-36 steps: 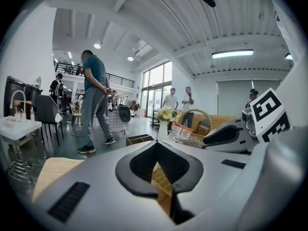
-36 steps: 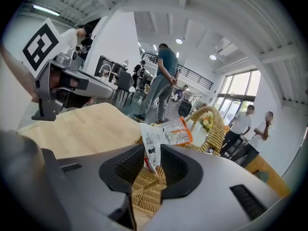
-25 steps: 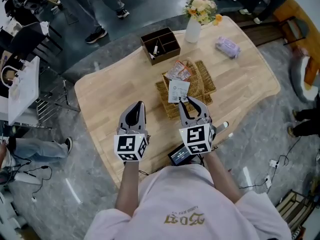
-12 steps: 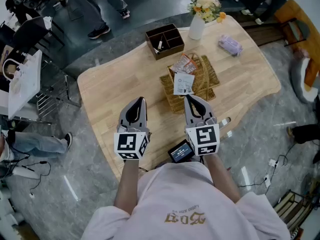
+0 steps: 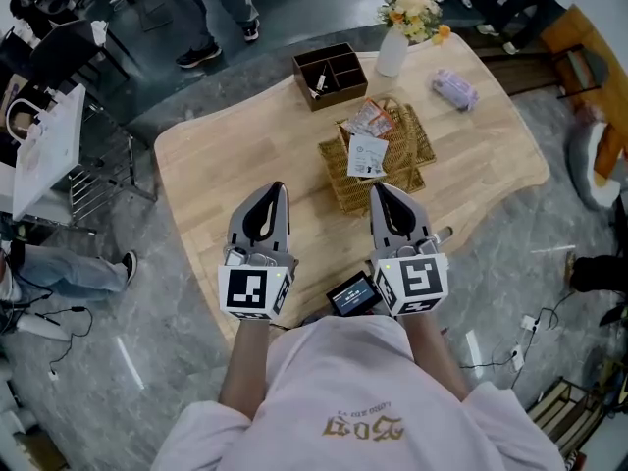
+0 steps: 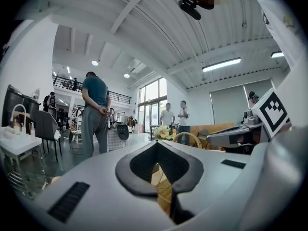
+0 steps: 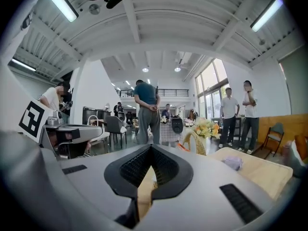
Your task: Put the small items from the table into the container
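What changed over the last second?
Right tongs, open around the near edge of the white packet before, closed empty and backed off; both tongs rose slightly. Left tongs stayed shut. Packet still lies on the wicker basket.

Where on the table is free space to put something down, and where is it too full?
The widest bare part of the table lies left of the wicker basket, up to the left edge. A second patch lies right of the basket, nearer than the purple pouch. The far middle is crowded: the dark box, the vase and the basket stand close.
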Tool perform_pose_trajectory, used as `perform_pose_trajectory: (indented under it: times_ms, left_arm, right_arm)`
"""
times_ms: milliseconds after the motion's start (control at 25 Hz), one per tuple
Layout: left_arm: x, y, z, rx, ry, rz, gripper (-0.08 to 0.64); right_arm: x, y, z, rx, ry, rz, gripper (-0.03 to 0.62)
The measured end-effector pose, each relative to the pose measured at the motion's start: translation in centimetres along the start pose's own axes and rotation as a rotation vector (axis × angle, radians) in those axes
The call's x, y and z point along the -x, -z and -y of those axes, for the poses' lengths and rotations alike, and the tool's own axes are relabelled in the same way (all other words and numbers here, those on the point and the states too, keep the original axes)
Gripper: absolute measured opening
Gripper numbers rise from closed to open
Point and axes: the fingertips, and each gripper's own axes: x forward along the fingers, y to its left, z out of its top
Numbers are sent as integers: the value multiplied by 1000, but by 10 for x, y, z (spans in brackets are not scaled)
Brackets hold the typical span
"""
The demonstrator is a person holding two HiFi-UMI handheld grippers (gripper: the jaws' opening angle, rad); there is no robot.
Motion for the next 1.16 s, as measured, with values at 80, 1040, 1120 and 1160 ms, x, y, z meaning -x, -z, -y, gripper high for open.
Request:
perform_pose_trajectory:
  times_ms: [80, 1040, 1120, 1160]
  left_arm:
    - [3, -5, 0, -1, 0, 10, 8]
    - [12, -8, -2, 4, 8, 15, 8]
    - [11, -8, -2, 5, 6, 15, 8]
    - [10, -7, -3, 6, 4, 16, 8]
  right_arm:
    - [4, -2, -2, -9, 6, 4, 17]
    - [11, -10, -6, -13, 18, 34, 15]
    - [9, -10, -5, -16, 17, 35, 15]
    - [9, -10, -4, -18, 17, 35, 15]
